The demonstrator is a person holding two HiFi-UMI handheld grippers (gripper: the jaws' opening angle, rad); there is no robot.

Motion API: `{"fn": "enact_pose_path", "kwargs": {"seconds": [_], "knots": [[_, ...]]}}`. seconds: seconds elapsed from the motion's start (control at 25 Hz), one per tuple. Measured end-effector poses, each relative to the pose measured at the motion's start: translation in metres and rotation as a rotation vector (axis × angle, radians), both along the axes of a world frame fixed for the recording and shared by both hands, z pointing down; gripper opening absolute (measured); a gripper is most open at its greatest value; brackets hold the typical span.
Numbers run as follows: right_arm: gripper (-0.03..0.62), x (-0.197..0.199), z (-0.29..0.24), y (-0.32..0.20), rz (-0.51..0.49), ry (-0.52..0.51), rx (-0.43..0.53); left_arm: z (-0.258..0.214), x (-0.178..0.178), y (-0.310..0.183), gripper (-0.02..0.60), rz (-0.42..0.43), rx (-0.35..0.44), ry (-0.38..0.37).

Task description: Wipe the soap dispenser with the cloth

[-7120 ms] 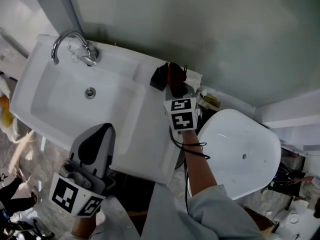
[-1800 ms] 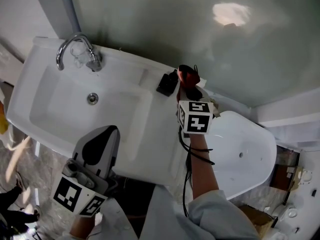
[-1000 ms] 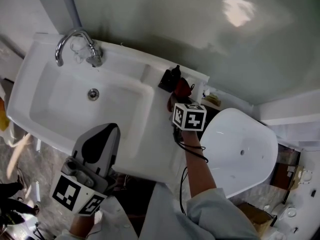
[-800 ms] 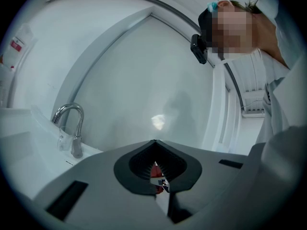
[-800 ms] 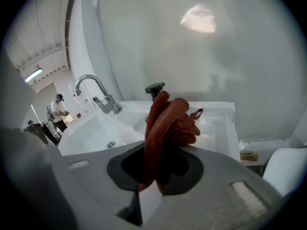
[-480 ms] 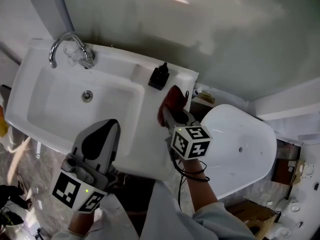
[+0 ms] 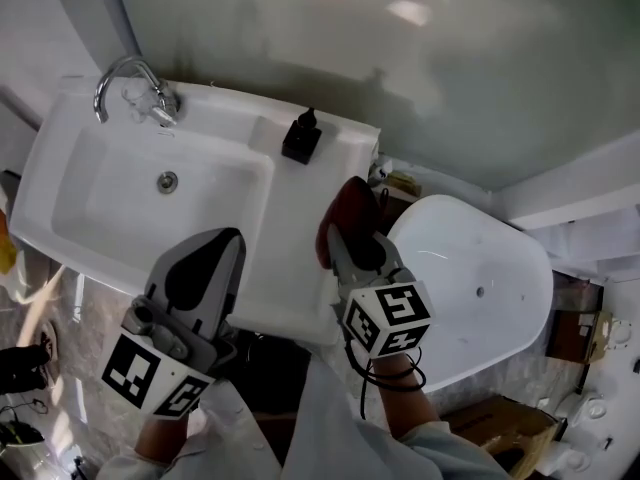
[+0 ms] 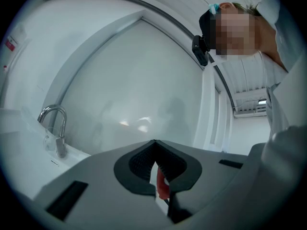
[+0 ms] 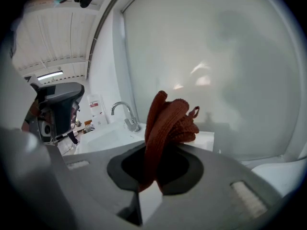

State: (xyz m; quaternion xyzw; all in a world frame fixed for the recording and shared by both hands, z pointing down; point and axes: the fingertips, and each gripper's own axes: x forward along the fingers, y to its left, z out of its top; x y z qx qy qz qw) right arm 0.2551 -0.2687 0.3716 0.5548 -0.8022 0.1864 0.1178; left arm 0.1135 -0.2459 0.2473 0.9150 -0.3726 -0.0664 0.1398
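right claw point(image 9: 149, 185) clamps the red cloth point(image 9: 168, 121), its length pointing straight ahead.

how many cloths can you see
1: a red cloth, clamped in the right hand-held gripper above the right end of the sink, apart from the dispenser. Others could be hidden out of view.

we see a white sink point(image 7: 60, 203) with a chrome tap point(image 7: 122, 72) against a glossy grey-green wall point(image 7: 450, 78), a white oval fixture point(image 7: 480, 268) beside it, mottled grey floor point(image 7: 85, 318) below.
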Motion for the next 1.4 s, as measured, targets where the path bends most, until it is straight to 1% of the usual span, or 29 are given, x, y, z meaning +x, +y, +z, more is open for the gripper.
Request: {"fn": "enact_pose_path", "kwargs": {"seconds": [0.16,0.32,0.48,0.72,1.0,1.2,1.4], "knots": [[0.055,-0.001,-0.006,0.019,0.014,0.003,0.011,-0.002,0.007,0.010,0.003,0.023,0.009,-0.011],[0.055,0.002,-0.008,0.035,0.050,0.011,0.012,-0.008,0.011,0.016,0.003,0.056,0.037,-0.026],[0.055,-0.003,-0.015,0.050,0.083,0.010,0.022,-0.014,0.007,0.025,0.003,0.084,0.063,-0.031],[0.055,-0.038,-0.030,0.077,0.095,0.024,0.072,-0.015,-0.029,0.049,0.003,0.083,0.056,-0.007],[0.055,-0.085,-0.049,0.103,0.097,0.037,0.111,-0.032,-0.069,0.073,0.003,0.092,0.109,0.000],[0.055,-0.108,-0.057,0.115,0.105,0.053,0.136,-0.033,-0.092,0.088,0.003,0.102,0.117,0.015],[0.055,-0.127,-0.062,0.133,0.144,0.068,0.151,-0.034,-0.115,0.104,0.003,0.125,0.124,0.036]]}}
